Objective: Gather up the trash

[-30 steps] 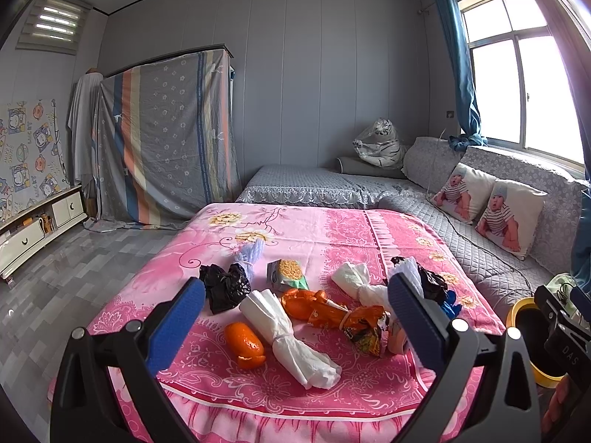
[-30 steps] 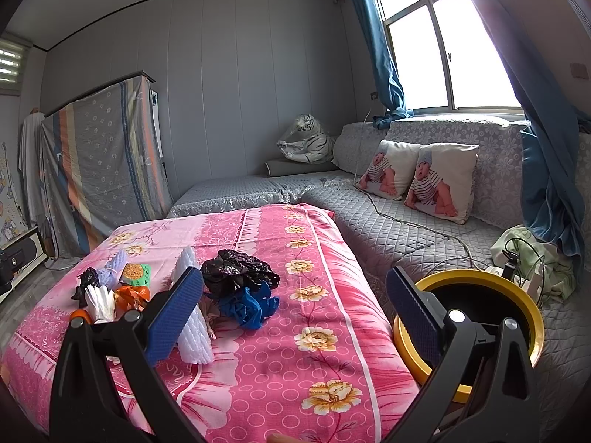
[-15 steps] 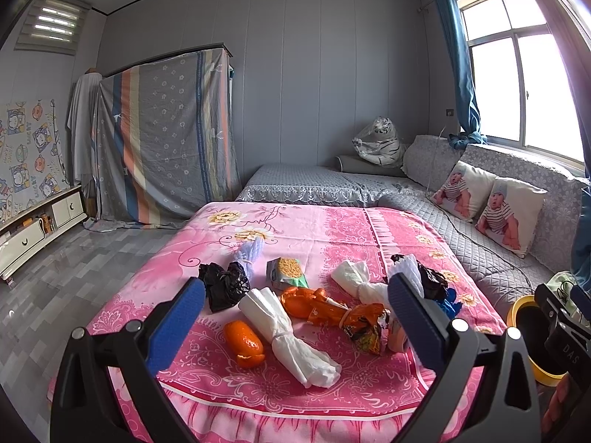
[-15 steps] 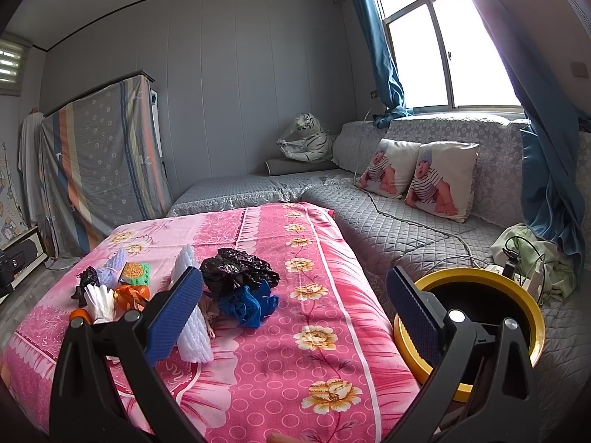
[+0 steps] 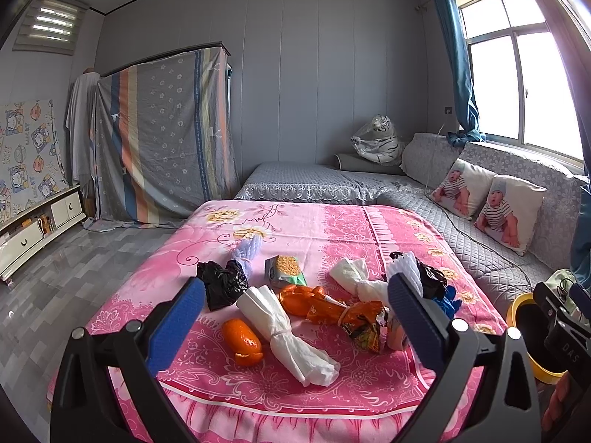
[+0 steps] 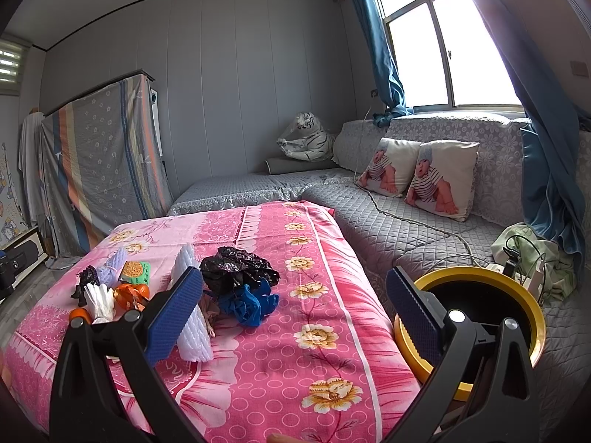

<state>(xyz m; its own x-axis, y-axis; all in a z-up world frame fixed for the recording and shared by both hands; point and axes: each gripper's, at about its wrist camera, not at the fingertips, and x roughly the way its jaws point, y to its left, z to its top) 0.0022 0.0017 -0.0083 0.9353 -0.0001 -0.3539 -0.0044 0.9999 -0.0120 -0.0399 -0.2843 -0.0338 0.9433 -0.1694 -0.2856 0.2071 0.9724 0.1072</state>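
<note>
Pink cloth (image 5: 332,229) w/ trash | yellow bin (image 6: 517,295) R | both grippers wide apart, empty

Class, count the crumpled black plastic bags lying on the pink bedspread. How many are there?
2. One black bag lies near the left end of the trash pile; another black bag lies at the right end, against the blue bag. More may be hidden.

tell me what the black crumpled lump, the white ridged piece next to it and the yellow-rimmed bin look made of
Black lump: thin plastic film, probably a bag; glossy, finely creased.
White ridged piece: looks like foam netting; matte, soft, regular ribs. Could be another padded wrap.
Yellow-rimmed bin: likely rigid plastic; smooth yellow rim with a slight sheen, dark inside. Metal cannot be ruled out.
</note>
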